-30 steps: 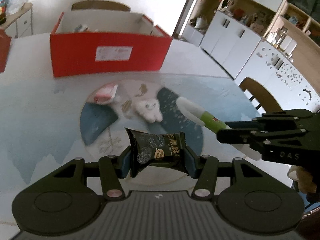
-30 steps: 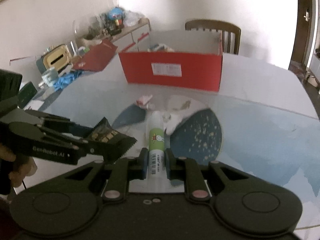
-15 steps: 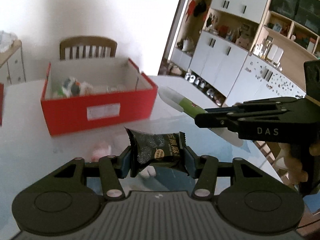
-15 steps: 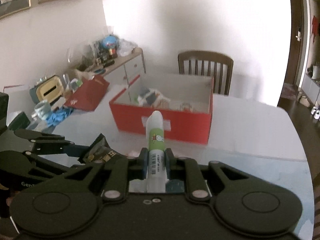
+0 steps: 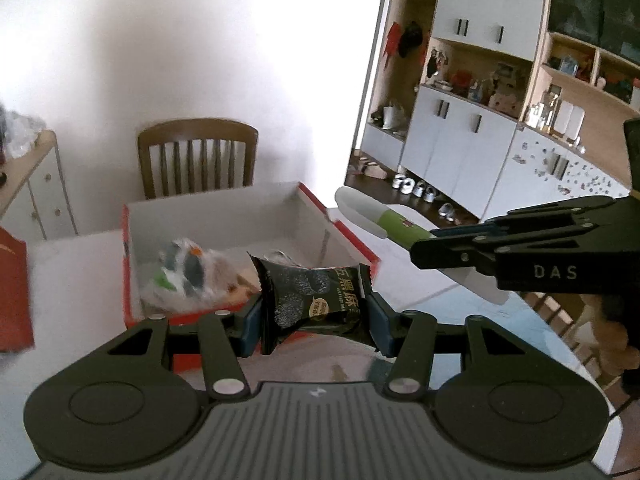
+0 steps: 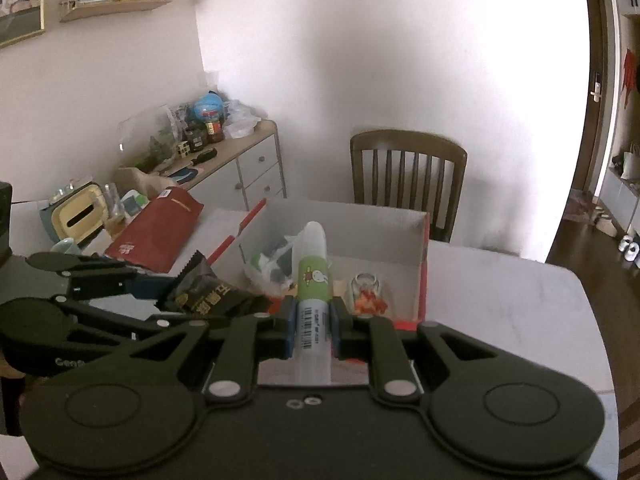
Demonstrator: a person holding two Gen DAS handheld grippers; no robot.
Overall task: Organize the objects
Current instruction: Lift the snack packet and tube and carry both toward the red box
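My left gripper (image 5: 314, 322) is shut on a black snack packet (image 5: 316, 300), held in the air just in front of the open red box (image 5: 240, 216). My right gripper (image 6: 312, 330) is shut on a white and green tube (image 6: 312, 280), whose cap points over the red box (image 6: 424, 264). In the left wrist view the right gripper (image 5: 424, 246) reaches in from the right with the tube (image 5: 376, 218) sticking out past the box's right wall. The right wrist view shows the left gripper (image 6: 160, 296) and the packet (image 6: 208, 292) at lower left. The box holds a plastic bag (image 5: 188, 276) and a small glass jar (image 6: 366, 292).
A wooden chair (image 6: 408, 176) stands behind the white table (image 6: 520, 304). A red paper bag (image 6: 156, 236) lies on the table left of the box. A cluttered sideboard (image 6: 248, 164) is along the left wall. White cabinets (image 5: 460, 148) fill the right side of the room.
Both grippers have risen and moved toward the red box with their loads still held. The box's inside has come into view, and the table mat items have dropped out of sight.
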